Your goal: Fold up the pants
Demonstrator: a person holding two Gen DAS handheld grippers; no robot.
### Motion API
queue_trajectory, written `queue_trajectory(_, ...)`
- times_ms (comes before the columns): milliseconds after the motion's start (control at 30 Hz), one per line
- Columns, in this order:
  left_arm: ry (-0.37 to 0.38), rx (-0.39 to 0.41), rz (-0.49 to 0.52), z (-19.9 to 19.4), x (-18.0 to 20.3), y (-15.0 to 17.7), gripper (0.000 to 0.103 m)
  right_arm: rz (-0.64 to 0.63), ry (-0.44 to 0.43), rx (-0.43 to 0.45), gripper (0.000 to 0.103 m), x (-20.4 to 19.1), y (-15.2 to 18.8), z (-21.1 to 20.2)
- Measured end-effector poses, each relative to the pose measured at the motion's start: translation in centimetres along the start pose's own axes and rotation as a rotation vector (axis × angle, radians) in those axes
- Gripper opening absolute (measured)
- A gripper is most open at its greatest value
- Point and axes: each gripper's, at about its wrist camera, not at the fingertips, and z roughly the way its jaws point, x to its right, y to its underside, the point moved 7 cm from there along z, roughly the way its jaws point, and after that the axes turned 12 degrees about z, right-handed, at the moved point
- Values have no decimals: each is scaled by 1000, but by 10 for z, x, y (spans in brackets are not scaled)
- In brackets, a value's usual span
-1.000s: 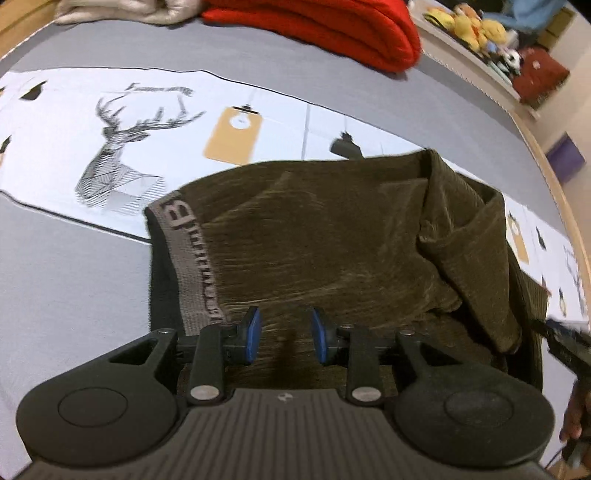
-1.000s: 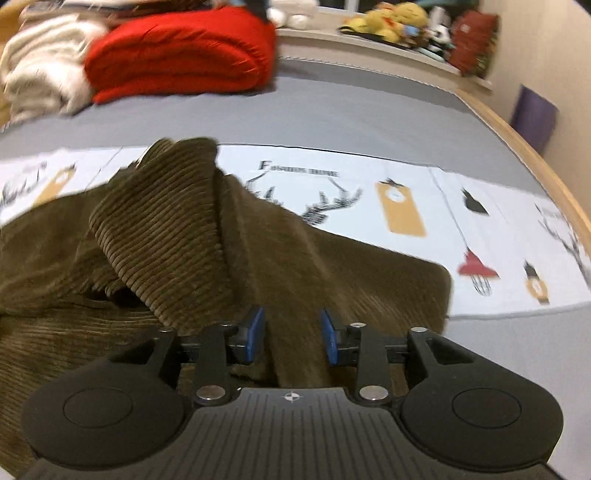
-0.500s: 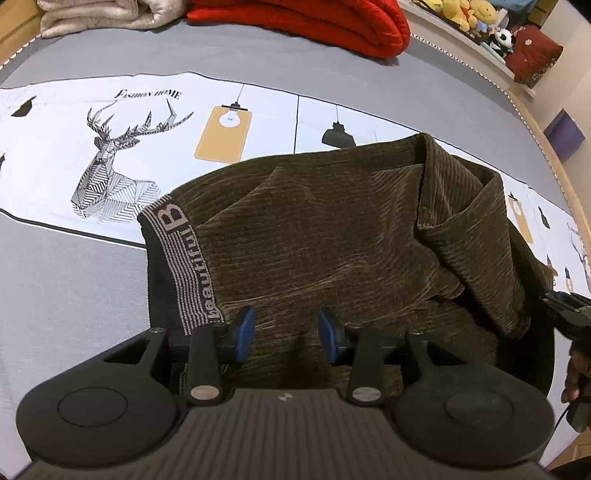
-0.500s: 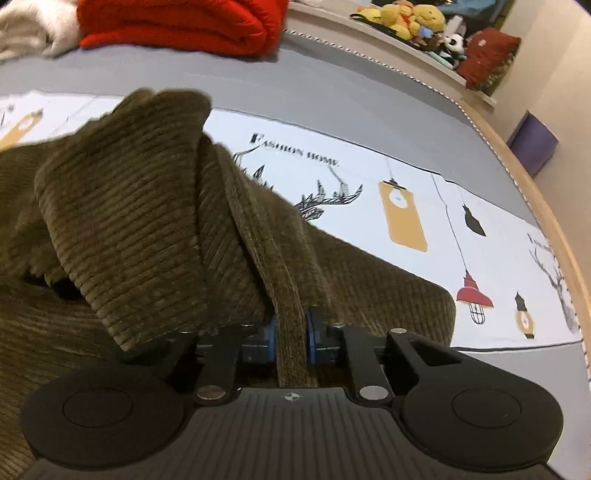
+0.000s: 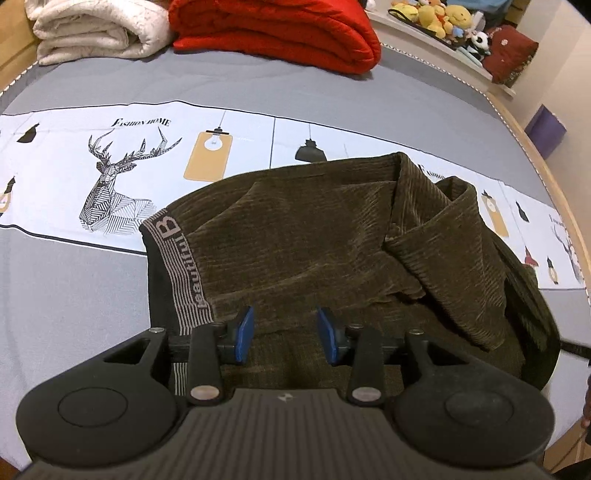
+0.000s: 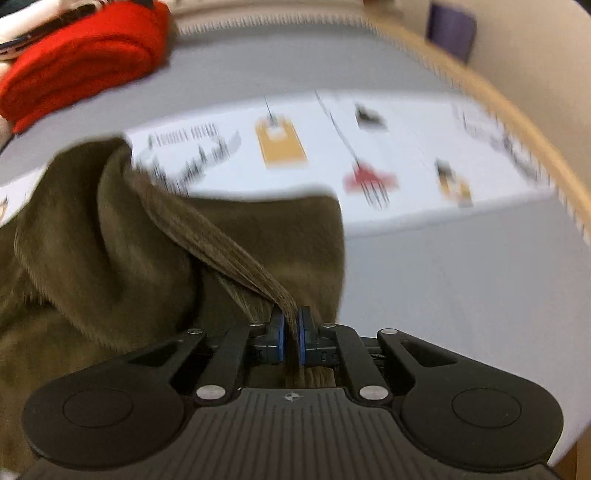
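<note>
Clamping a bunched ridge of the pants [image 6: 229, 258], the right claw [image 6: 290, 338] has its blue pads almost together with corduroy pinched between them; its jaws have just been closing onto that fabric. The ridge runs from the pads up and to the left, toward a raised fold at the far edge of the garment. This view is blurred, so finer detail of the grip cannot be read.

The left claw [image 5: 286, 334] stands partly open above the near edge of the pants [image 5: 314, 240], with nothing between its pads [image 5: 245, 332]. Whether the tips touch the cloth cannot be told.

The pants lie on the bed [image 5: 74, 295], crumpled. The waistband [image 5: 184, 273] sits just left of the left claw and runs near to far; the legs trail off to the right, where a flap is doubled over. The long axis therefore lies left to right across both views. The left hand is nearer the waistband; the right hand is nearer the leg end.

Judgement: the coming move depends on drawing the pinched leg fabric along that axis, away from the waistband, to flatten the heap.

Beyond the garment lies a printed sheet [image 5: 122, 177], then a red blanket [image 5: 273, 29] and a white blanket [image 5: 92, 29].
</note>
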Motion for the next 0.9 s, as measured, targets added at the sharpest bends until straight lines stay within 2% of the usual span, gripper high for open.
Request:
queue_trajectory(133, 3, -4, 14, -2, 6, 6, 42, -77, 39, -182, 3, 29, 43, 9)
queue_trajectory(200, 4, -6, 21, -2, 8, 7, 42, -117, 37, -212, 3, 33, 57, 7)
queue_trajectory(267, 1, -6, 30, 0, 10, 7, 42, -117, -29, -129, 4, 30, 48, -6)
queue_trajectory(333, -2, -14, 30, 5, 10, 8, 43, -75, -101, -2, 6, 28, 30, -26)
queue_trajectory(400, -5, -32, 27, 10, 10, 9, 43, -33, -135, 91, 17, 25, 14, -38)
queue_trajectory(433, -4, -32, 30, 12, 10, 8, 43, -19, -149, 123, 26, 23, 7, -41)
queue_trajectory(500, -7, -30, 40, 14, 10, 6, 43, -27, -163, 166, 32, 12, -4, -39)
queue_trajectory(567, -7, -35, 41, 18, 8, 5, 43, -62, -166, 184, 33, -8, -10, -30)
queue_trajectory(700, -6, -48, 37, 26, 3, 2, 44, -111, -168, 161, 36, -45, -20, -4)
queue_trajectory(767, -4, -55, 37, 29, 1, 1, 45, -118, -178, 149, 43, -63, -26, 11)
queue_trajectory(900, -5, -60, 34, 33, -5, 0, 47, -132, -180, 139, 51, -89, -41, 34)
